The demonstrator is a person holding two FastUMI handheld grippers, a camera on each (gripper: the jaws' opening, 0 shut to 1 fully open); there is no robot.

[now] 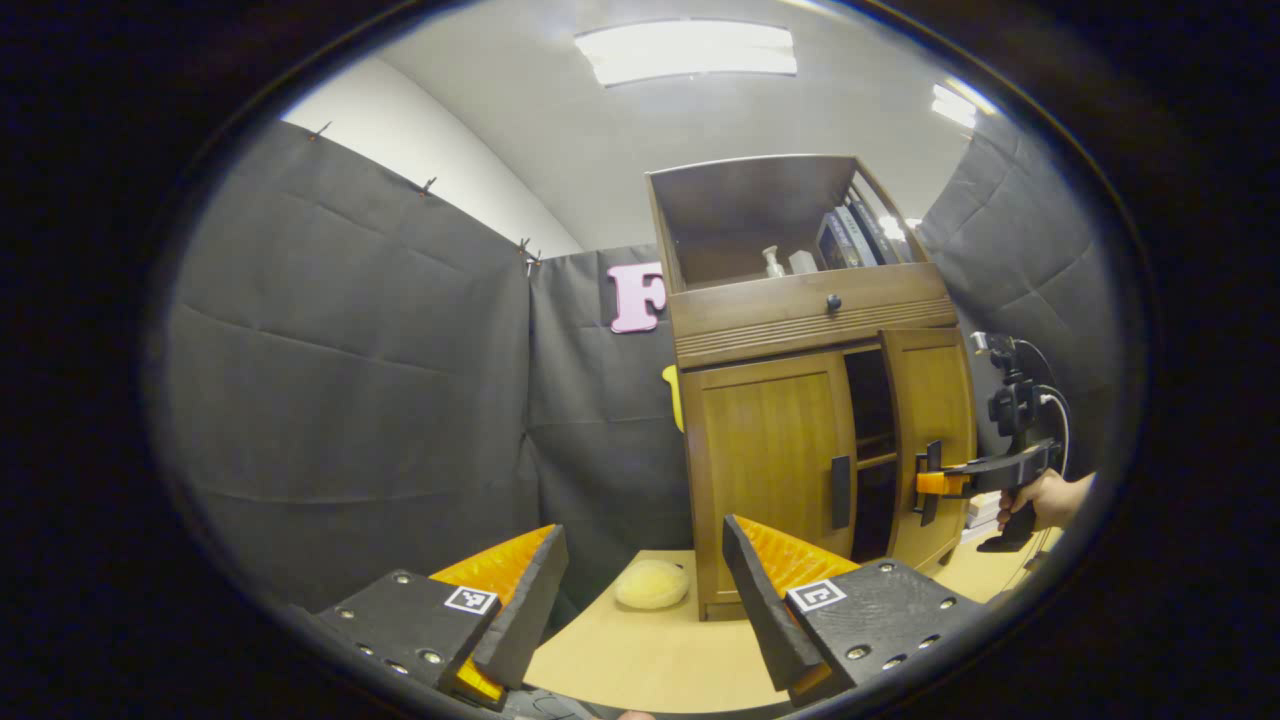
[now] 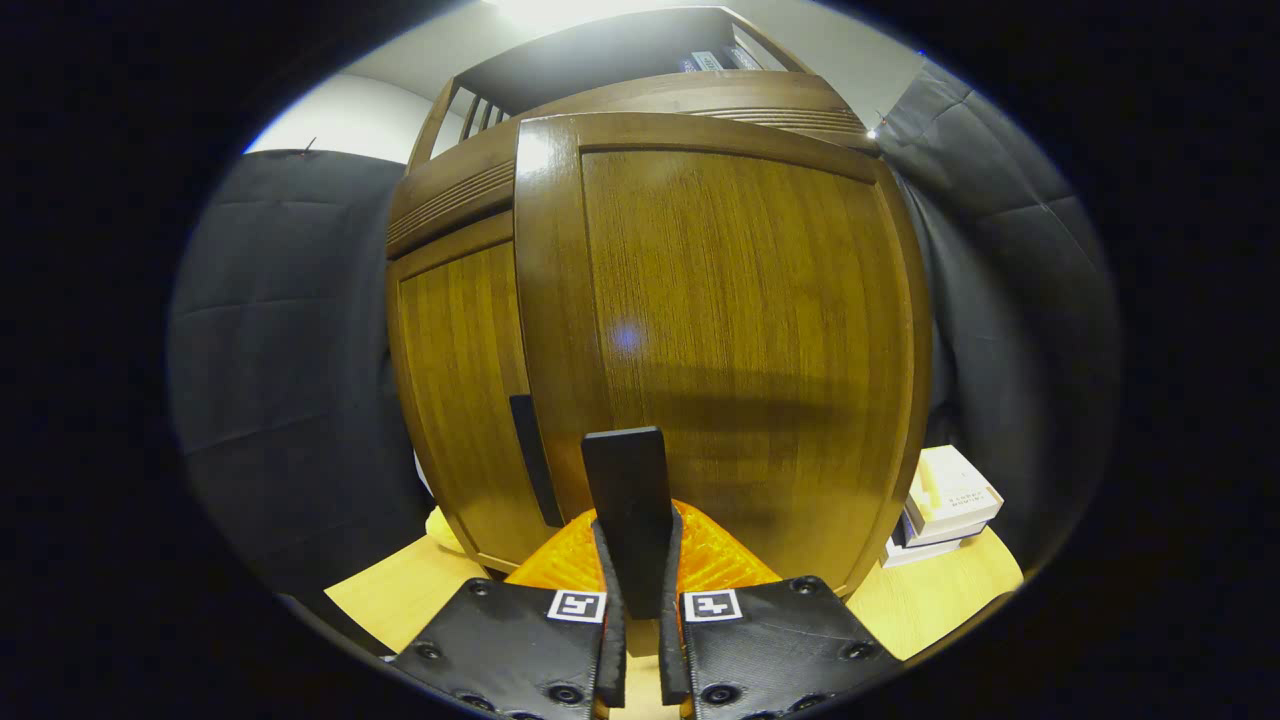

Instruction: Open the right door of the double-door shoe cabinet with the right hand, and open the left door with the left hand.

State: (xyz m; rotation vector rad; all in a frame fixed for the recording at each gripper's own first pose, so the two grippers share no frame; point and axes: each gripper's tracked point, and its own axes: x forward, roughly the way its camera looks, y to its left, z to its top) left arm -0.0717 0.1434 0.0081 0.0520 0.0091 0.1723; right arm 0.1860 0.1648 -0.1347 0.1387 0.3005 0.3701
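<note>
- Cabinet (image 1: 800,400): it stood upright on the table (image 1: 640,660), its long axis vertical and its front turned toward you; an open shelf and a drawer with a small knob (image 1: 833,301) sat above the two doors.
- Right door (image 2: 720,330): it stood ajar — in the left gripper view a dark gap showed between it and the left door (image 1: 770,470). It hung on a vertical axis at its outer edge, so its free edge swung outward toward you.
- Right gripper (image 2: 640,590): your jaws were clamped together on the right handle (image 2: 627,500), a flat bar standing upright on the door near its inner edge. The left gripper view showed the same gripper reaching in level from the right, held in your hand (image 1: 1050,498).
- Step in hand, as judged: pulling the right door wider. You would do well to follow the arc of the hinge rather than pull straight back, letting the wrist turn with the door so the bar did not twist out of the jaws.
- Left gripper (image 1: 640,600): its jaws stood wide apart and held nothing, low over the table and well back from the cabinet — a pale round sponge (image 1: 651,583) lay between it and the cabinet's foot.
- Left handle (image 1: 841,492): upright like its twin and untouched; you would need to bring the open jaws up to straddle it across its narrow width.
- Boxes (image 2: 945,505): a stack sat on the table just right of the cabinet, possibly close to the door's sweep.
</note>
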